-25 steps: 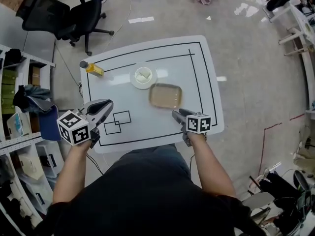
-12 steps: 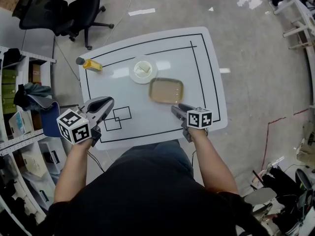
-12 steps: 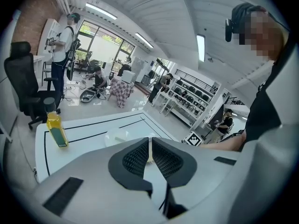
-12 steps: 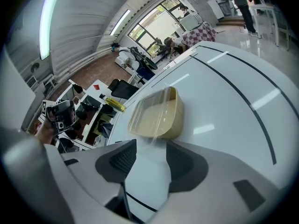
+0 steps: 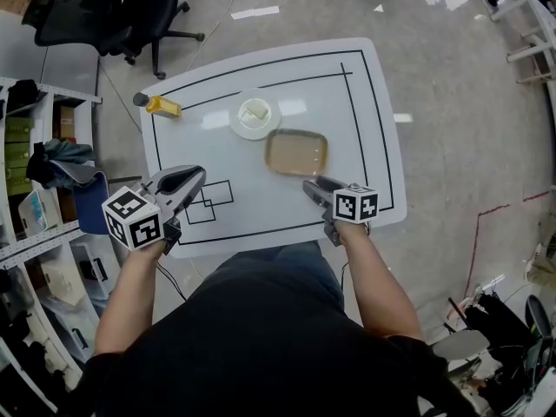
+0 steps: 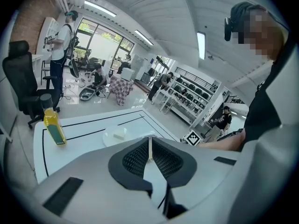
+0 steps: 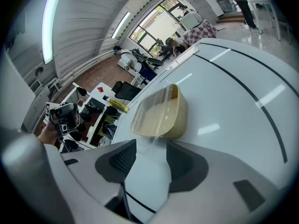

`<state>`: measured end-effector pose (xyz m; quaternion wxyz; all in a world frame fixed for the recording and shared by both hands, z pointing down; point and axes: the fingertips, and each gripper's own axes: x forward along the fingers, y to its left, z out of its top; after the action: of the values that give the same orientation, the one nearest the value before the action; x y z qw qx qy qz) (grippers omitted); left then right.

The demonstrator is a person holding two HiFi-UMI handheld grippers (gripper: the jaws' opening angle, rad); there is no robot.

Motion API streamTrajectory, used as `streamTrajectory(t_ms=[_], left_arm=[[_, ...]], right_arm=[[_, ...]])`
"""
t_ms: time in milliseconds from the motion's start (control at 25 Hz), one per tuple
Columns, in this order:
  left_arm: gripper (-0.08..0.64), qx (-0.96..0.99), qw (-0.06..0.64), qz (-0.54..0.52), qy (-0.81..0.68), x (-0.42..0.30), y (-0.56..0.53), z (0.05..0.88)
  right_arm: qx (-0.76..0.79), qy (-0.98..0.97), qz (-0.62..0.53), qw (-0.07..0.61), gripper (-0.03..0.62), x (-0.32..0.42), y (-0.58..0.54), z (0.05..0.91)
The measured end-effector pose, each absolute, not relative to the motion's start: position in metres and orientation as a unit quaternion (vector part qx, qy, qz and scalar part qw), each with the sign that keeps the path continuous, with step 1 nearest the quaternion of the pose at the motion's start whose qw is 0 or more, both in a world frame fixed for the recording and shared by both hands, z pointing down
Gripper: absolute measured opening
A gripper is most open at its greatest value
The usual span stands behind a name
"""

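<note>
A white table point(image 5: 347, 102) with black lines carries a yellow oil bottle point(image 5: 161, 104) at its far left, a white plate point(image 5: 254, 114) with a pale block on it, and a tan rectangular container point(image 5: 296, 153) with a clear lid. My left gripper point(image 5: 193, 175) hovers over the near left corner, jaws shut with nothing between them; the bottle point(image 6: 53, 127) and plate point(image 6: 119, 134) lie ahead of it. My right gripper point(image 5: 311, 186) is open and empty just short of the container point(image 7: 161, 113).
Two overlapping black-outlined squares point(image 5: 208, 200) are printed beside the left gripper. A black office chair point(image 5: 95, 16) stands beyond the table's far left, and shelving point(image 5: 35, 172) lines the left side. Several people stand and sit in the room's background in the left gripper view.
The head camera has shifted a little, so the table sits higher in its view. Both grippers stay in about the same places; the left stays shut and the right open.
</note>
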<state>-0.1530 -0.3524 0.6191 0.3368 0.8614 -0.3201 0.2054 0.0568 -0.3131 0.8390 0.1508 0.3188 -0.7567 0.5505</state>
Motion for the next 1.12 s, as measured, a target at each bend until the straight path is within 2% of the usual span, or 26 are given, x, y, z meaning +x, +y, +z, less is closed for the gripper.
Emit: streamTrajectory(t_ms=[120,560,1120], left_arm=[[0.038,0.861,0.337,0.208,-0.318,-0.150,-0.351,0.620],[0.038,0.859,0.342,0.211,-0.317,-0.152,-0.344,0.625],[0.038,0.859,0.347,0.210,-0.313,-0.153,-0.345,0.630]], right_arm=[[0.316,-0.759,0.552,0.138,0.211,0.057,-0.315,0.837],[0.314,-0.759,0.554,0.132,0.129,0.060,-0.315,0.835],[0.320,-0.750,0.569,0.104,0.070,0.060,-0.321,0.833]])
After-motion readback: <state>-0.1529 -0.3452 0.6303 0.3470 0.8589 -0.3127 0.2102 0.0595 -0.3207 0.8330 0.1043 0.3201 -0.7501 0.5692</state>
